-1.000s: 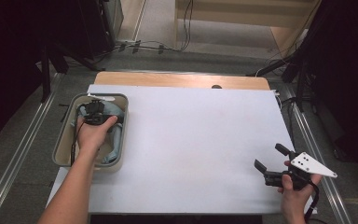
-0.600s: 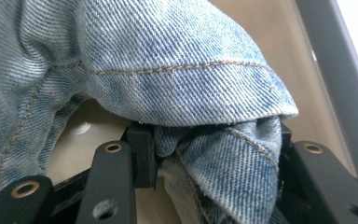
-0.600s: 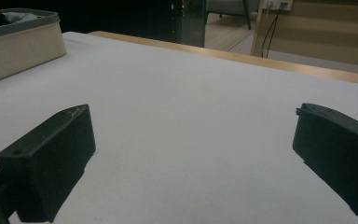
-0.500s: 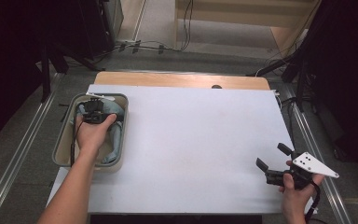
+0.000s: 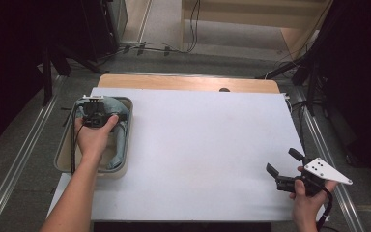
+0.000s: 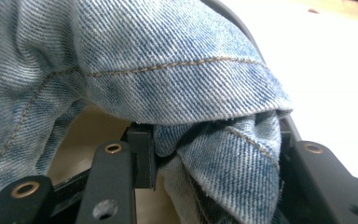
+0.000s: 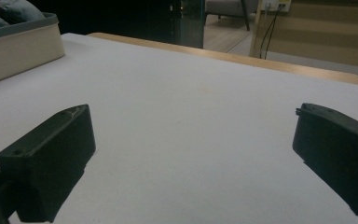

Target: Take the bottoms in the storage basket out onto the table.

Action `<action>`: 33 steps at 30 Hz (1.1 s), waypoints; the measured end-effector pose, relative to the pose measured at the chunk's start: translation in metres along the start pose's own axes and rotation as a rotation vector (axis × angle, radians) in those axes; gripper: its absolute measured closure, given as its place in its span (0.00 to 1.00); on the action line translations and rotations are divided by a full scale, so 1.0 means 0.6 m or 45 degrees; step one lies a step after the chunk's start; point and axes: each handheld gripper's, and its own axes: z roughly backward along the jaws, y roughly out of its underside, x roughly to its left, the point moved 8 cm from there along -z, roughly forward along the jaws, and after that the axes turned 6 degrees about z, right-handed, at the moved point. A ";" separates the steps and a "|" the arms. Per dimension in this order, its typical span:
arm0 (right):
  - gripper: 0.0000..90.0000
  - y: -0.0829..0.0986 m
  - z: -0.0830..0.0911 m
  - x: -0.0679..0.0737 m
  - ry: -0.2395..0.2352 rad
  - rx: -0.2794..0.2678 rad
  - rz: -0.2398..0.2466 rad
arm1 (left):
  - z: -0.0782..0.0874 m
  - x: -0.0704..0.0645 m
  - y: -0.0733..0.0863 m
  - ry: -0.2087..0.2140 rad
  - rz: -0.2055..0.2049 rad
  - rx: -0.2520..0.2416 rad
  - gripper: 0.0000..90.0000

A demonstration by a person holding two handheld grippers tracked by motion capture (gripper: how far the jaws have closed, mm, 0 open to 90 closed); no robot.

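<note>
Reaching into the tub [image 5: 125, 140], left gripper [image 6: 214, 154] has its jaws around a denim [image 6: 177, 74] fold, likely to lift it out; full clamp unclear. Right gripper [image 5: 286, 169] idles with jaws apart at the table's [image 5: 198, 145] near-right corner, leaving space clear.

Right tongs [image 7: 193, 158] are spread wide open over the bare white bench [image 7: 191, 98], nothing between the jaws. Beige bin [image 7: 18, 44] with denim [image 7: 14, 10] sits far off beyond them, bench's back corner.
</note>
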 end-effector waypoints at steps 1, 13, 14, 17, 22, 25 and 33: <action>0.00 0.000 0.000 0.000 0.001 0.003 -0.003 | 0.004 -0.001 -0.002 -0.003 0.002 -0.013 0.56; 0.00 0.004 -0.004 -0.005 0.005 0.003 -0.014 | 0.017 -0.003 -0.014 0.019 0.029 -0.027 0.56; 0.00 0.004 -0.004 -0.005 0.005 0.003 -0.014 | 0.019 -0.006 -0.015 0.012 0.018 -0.018 0.56; 0.00 0.008 -0.007 -0.013 0.015 0.010 -0.022 | 0.028 -0.012 -0.017 0.006 0.011 -0.010 0.55; 0.00 0.007 -0.002 -0.019 0.027 -0.004 -0.041 | 0.038 -0.018 -0.018 0.016 0.012 -0.035 0.55; 0.00 0.005 -0.001 -0.020 0.023 -0.013 -0.053 | 0.050 -0.026 -0.019 0.028 -0.003 -0.083 0.55; 0.00 -0.001 0.002 -0.016 0.007 -0.035 -0.066 | 0.084 -0.047 -0.026 0.083 -0.038 -0.194 0.56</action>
